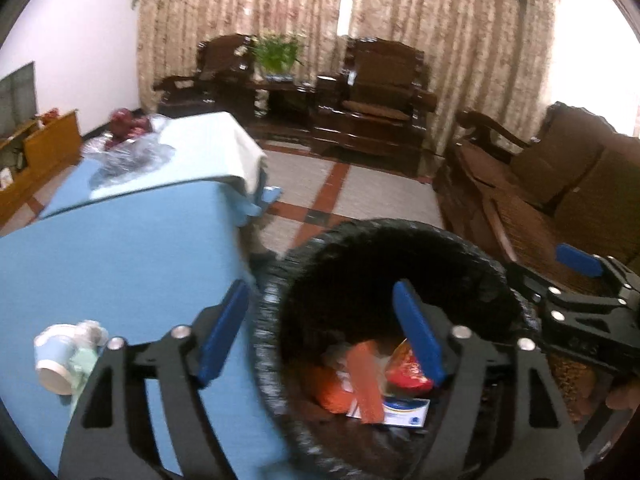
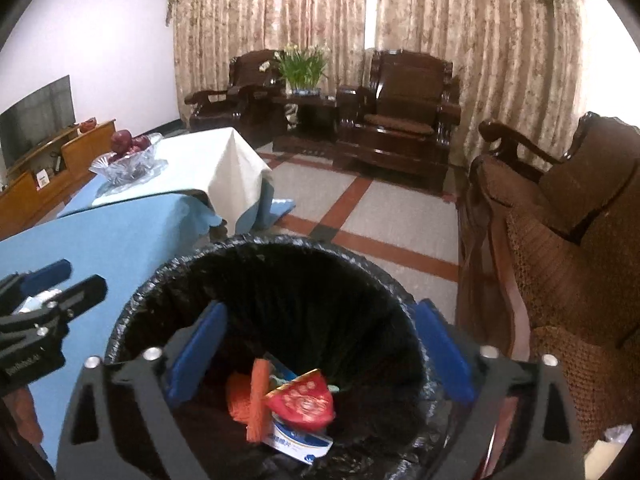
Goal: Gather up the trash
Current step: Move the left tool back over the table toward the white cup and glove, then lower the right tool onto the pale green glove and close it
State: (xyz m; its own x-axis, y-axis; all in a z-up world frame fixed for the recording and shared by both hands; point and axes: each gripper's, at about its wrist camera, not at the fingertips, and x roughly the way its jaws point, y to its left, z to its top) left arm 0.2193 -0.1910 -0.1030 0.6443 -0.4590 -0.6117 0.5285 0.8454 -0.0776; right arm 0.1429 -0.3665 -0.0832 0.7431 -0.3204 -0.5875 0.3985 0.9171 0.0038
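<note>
Hanging over the black-lined trash bin (image 2: 264, 280), the right gripper (image 2: 320, 354) and left gripper (image 1: 320, 334) are both standing apart, empty. Wrappers (image 2: 300, 402) are lying in the bin's bottom; a paper cup (image 1: 54, 360) is lying near the blue table's (image 1: 120, 256) edge.

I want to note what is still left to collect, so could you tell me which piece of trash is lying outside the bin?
The paper cup lying on its side on the blue table; the wrappers already lie inside the black-lined bin.
</note>
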